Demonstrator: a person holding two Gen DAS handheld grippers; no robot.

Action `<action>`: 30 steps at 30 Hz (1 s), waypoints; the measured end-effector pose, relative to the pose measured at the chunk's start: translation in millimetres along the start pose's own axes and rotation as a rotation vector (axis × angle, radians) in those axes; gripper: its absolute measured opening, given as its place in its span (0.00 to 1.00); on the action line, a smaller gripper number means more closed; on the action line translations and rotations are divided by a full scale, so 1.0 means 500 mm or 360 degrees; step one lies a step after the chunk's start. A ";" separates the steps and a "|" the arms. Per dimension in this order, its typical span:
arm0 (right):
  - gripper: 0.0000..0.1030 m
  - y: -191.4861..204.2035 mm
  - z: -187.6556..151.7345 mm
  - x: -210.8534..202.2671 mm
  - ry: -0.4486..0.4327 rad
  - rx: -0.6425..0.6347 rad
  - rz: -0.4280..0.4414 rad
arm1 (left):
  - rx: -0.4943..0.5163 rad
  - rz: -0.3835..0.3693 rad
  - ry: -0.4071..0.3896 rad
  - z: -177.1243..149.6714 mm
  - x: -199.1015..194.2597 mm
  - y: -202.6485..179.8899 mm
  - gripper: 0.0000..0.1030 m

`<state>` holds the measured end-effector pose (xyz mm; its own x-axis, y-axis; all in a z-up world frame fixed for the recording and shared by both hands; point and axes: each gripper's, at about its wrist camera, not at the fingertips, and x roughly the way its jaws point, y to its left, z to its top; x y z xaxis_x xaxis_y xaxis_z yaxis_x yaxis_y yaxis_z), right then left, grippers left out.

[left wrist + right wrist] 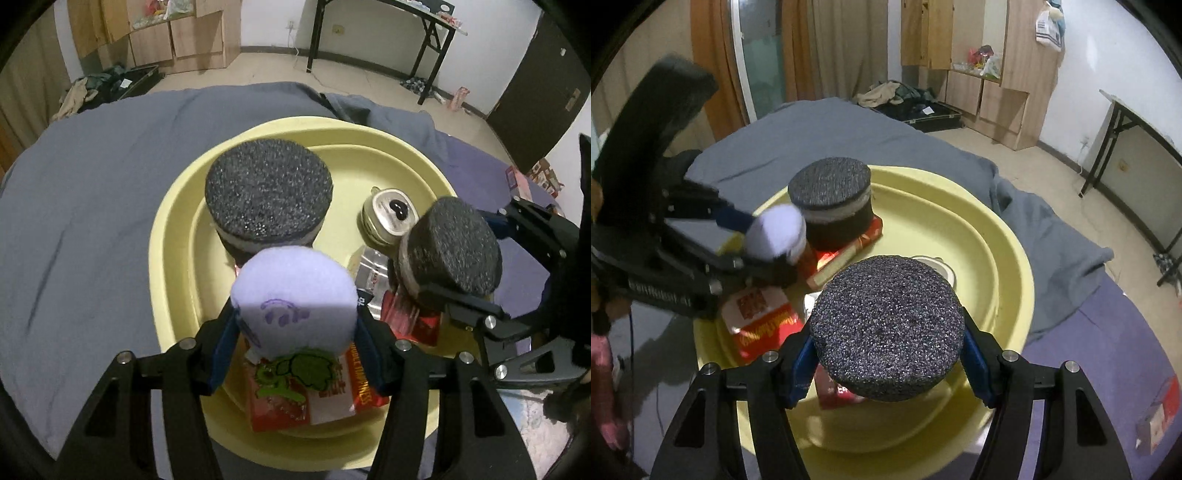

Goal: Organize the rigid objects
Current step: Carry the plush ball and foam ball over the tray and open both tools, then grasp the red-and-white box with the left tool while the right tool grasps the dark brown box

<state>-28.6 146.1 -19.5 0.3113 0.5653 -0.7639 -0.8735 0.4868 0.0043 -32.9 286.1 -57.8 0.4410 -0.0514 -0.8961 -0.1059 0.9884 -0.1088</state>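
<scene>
My left gripper (pixel 295 314) is shut on a pale purple round tin (pixel 295 295) with a printed side, held over the near part of a yellow basin (pixel 173 236). My right gripper (pixel 890 354) is shut on a dark speckled round puck (pixel 886 328), also over the basin (pixel 1008 258); it shows in the left wrist view (pixel 454 247). A second dark puck (pixel 267 192) stands in the basin on a red box (pixel 866 236). A drink can (pixel 388 218) stands upright in the basin. Red and white snack boxes (pixel 332 398) lie on the basin floor.
The basin sits on a bed with a grey cover (pixel 92 184) and a purple sheet (pixel 1108 350). A small carton (pixel 1156 417) lies on the sheet at the right. A wooden cabinet (pixel 997 99), an open suitcase (pixel 923 110) and a black folding table (pixel 424 37) stand around the room.
</scene>
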 end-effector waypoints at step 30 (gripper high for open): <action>1.00 -0.615 -0.454 -0.464 -0.0054 0.1271 -0.1036 | 0.0577 -0.0332 -0.0007 0.238 0.093 -0.690 1.00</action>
<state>82.6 -285.8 9.9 0.6564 0.0462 -0.7530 -0.0320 0.9989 0.0334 130.1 -40.4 -10.5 0.4234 -0.2560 -0.8690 0.3065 0.9432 -0.1285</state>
